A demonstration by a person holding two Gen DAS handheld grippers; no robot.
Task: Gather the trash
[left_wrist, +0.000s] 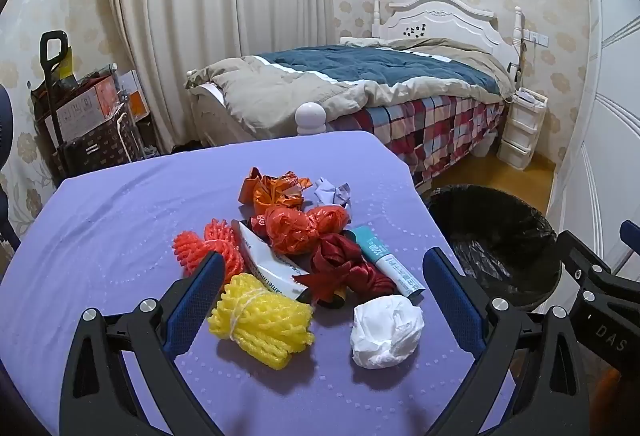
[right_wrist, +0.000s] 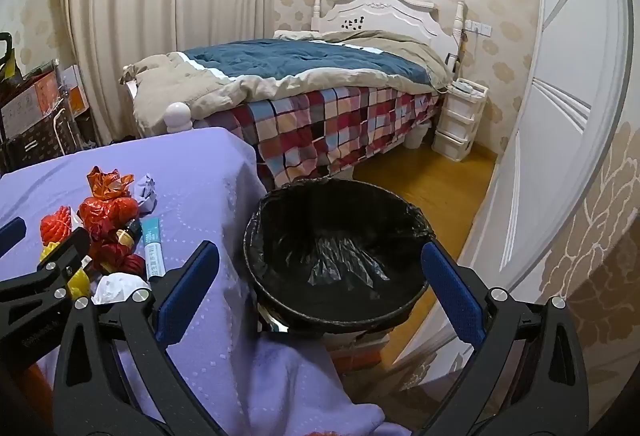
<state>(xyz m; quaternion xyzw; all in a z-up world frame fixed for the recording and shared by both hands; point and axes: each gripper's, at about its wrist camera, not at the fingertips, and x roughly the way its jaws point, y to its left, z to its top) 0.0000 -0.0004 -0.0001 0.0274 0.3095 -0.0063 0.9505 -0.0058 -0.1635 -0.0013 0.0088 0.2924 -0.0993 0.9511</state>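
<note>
A heap of trash lies on the purple-covered table [left_wrist: 100, 220]: a yellow foam net [left_wrist: 260, 320], a crumpled white tissue [left_wrist: 386, 330], an orange foam net [left_wrist: 200, 248], red plastic bags [left_wrist: 296, 226], a dark red ribbon [left_wrist: 344, 270], a teal tube [left_wrist: 390, 262], a white carton [left_wrist: 268, 264] and a crumpled pale paper [left_wrist: 332, 190]. My left gripper [left_wrist: 324, 268] hovers open over the near side of the heap, holding nothing. My right gripper [right_wrist: 320, 256] is open above the black-lined bin [right_wrist: 340, 252], which stands off the table's right edge. The trash heap [right_wrist: 108, 228] shows at left in the right wrist view.
A bed [left_wrist: 360, 84] with a teal and beige quilt and checked cover stands behind the table. A white drawer unit [left_wrist: 522, 124] sits by its head. Boxes and a cart [left_wrist: 80, 124] stand at the left wall by the curtains. A white door [right_wrist: 560, 116] is at right.
</note>
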